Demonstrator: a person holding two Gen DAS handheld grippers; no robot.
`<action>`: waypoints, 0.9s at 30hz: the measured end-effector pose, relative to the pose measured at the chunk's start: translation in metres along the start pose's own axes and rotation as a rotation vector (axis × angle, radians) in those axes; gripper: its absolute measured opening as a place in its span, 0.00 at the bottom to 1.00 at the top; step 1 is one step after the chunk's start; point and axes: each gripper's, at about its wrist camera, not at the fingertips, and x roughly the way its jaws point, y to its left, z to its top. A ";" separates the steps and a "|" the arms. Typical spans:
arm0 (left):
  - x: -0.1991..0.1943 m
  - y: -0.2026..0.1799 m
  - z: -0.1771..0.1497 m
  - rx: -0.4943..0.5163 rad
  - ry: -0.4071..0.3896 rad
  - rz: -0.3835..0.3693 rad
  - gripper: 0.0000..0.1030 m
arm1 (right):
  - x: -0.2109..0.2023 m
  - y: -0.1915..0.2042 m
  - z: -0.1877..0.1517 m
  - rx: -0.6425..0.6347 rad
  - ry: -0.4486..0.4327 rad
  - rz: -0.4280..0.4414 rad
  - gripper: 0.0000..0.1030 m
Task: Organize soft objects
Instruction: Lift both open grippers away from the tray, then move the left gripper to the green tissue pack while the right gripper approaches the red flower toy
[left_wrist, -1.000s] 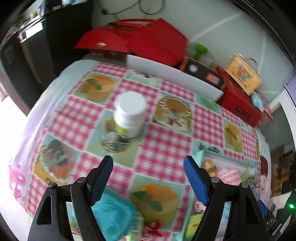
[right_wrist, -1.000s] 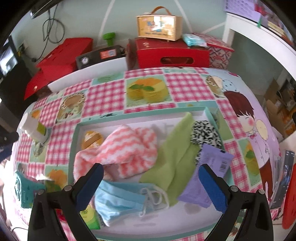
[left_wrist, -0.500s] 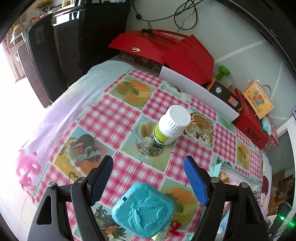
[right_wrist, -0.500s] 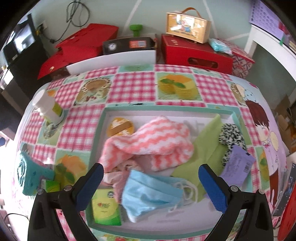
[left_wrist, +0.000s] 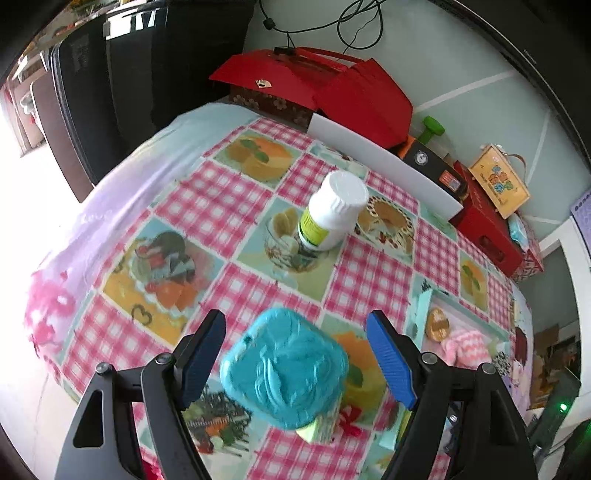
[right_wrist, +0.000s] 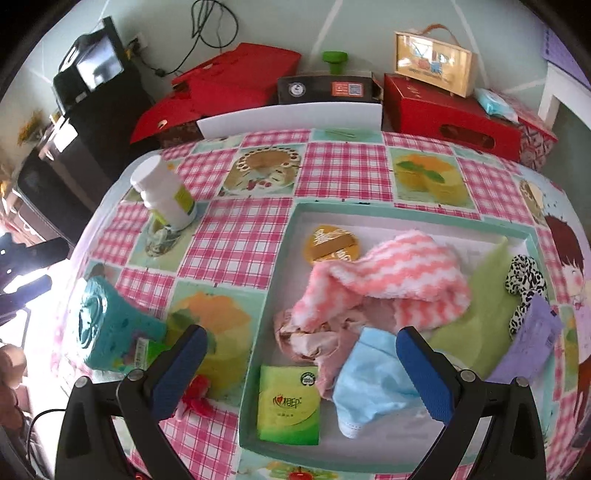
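Both grippers hang spread and empty: the left gripper (left_wrist: 295, 354) over a teal box (left_wrist: 284, 369), the right gripper (right_wrist: 299, 373) above the tray (right_wrist: 406, 214). The soft cloths (right_wrist: 380, 280) lie at twelve o'clock from the right gripper; next, probably dropping onto one.

Checked tablecloth (right_wrist: 236, 236) carries a teal tray (right_wrist: 413, 216), white bottle (right_wrist: 168, 195), turquoise container (left_wrist: 284, 369).

- green tissue pack (right_wrist: 289, 403) in tray: Chinese characters "心相印", small round logo above, rest too small
- gold round sticker (right_wrist: 334, 244) in tray: large Chinese characters, not legible
- black box (right_wrist: 327, 88) behind table: QR code on orange label, text unreadable
- white bottle (left_wrist: 330, 214) label: print too blurred
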 end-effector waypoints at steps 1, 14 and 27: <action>-0.001 0.002 -0.006 -0.006 0.005 -0.010 0.77 | 0.000 0.003 -0.002 -0.008 -0.001 0.000 1.00; -0.015 0.004 -0.049 -0.027 -0.008 -0.020 0.77 | -0.014 0.032 -0.033 -0.100 -0.053 0.012 1.00; -0.016 0.006 -0.083 -0.011 0.016 -0.014 0.77 | -0.017 0.030 -0.060 -0.077 -0.034 0.020 1.00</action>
